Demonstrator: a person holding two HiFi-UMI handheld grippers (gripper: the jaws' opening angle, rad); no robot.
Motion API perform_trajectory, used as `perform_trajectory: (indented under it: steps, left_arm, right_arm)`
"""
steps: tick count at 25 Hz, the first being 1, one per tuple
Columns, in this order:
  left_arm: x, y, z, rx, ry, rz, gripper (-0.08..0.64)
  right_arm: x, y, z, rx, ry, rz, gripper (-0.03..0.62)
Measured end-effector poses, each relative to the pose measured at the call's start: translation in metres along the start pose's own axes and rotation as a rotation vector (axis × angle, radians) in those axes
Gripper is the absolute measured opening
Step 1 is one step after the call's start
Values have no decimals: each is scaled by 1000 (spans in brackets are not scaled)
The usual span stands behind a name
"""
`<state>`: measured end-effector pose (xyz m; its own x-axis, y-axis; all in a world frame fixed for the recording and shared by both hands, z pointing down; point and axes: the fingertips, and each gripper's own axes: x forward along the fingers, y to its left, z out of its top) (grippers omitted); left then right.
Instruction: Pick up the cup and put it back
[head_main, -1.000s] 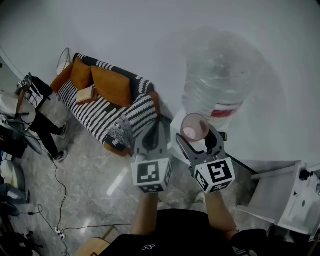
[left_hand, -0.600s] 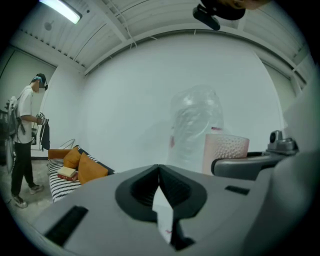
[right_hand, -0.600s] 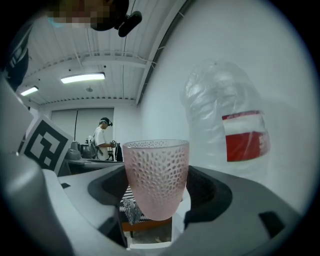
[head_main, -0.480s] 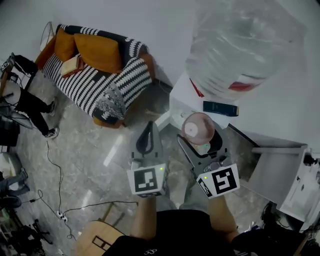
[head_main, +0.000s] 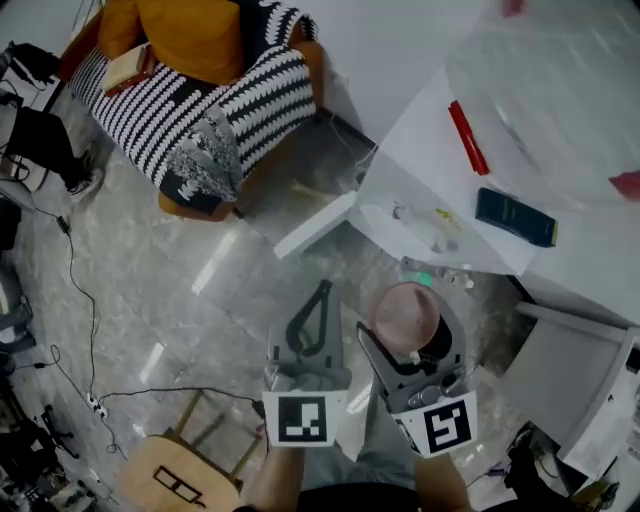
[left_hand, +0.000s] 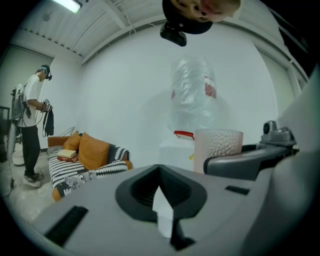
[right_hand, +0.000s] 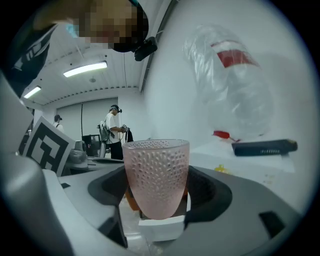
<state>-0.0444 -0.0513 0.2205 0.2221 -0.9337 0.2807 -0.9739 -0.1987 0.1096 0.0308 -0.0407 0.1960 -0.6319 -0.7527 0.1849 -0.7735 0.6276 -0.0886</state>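
Note:
A pink dimpled cup (head_main: 404, 316) stands upright between the jaws of my right gripper (head_main: 408, 335), which is shut on it above the floor, just in front of the white water dispenser (head_main: 420, 215). In the right gripper view the cup (right_hand: 156, 175) fills the middle, gripped low on both sides by the right gripper (right_hand: 157, 212). My left gripper (head_main: 321, 292) hangs beside it on the left, shut and empty. From the left gripper view, the left gripper (left_hand: 159, 169) has its jaws closed together, and the cup (left_hand: 217, 146) shows to the right.
A big clear water bottle (head_main: 560, 80) sits on the dispenser, with a dark flat device (head_main: 515, 217) and a red strip (head_main: 468, 138) on its top. A striped sofa with orange cushions (head_main: 200, 80) stands at the back left. A wooden stool (head_main: 175, 478) and cables (head_main: 70, 300) are on the floor.
Both grippers have dropped lower in the head view and drawn back from the dispenser, whose top now shows from above. The cup has stayed in the right gripper.

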Motion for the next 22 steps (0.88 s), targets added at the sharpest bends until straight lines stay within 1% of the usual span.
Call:
perform_trajectory:
  steps: [2,3,5,8,10,12,14,16,19,22]
  left_arm:
    - [6,3,-37,9,36,-32,12]
    - [13,8,-54,14,39,-35,12]
    - [23,15,-91,-2,58,-26,12]
    - [37,19,-157,-6,112,-25,12]
    - [53,21,-199,-5,136,-28,12]
    - [68,19,-236,-5,159,-39,12]
    - [82,16,-267,-7,164,-51,12]
    - [96,12,-297,-5,162,-62,12]
    - [117,8,-343,18,158,-66,12]
    - [134,3,-392,59,193,-81,12]
  right_arm:
    - [10,1,-41,-9,37,25,365]
    - [17,0,-62,-13,50,38,366]
    - [25,-3,-106,-13,81,53,365]
    - [30,-13,-178,-6,147,60,365]
    - [40,-23,-221,2,172,53,365]
    - [46,-29,-260,-1,191,55,365]
    - [51,-33,-298,-5,211,63,365]
    - [57,-35,-333,-24,225,78,365]
    - [65,-42,-387,-70,246,109,365]
    - [73,-55,-439,-112,263,118,365]
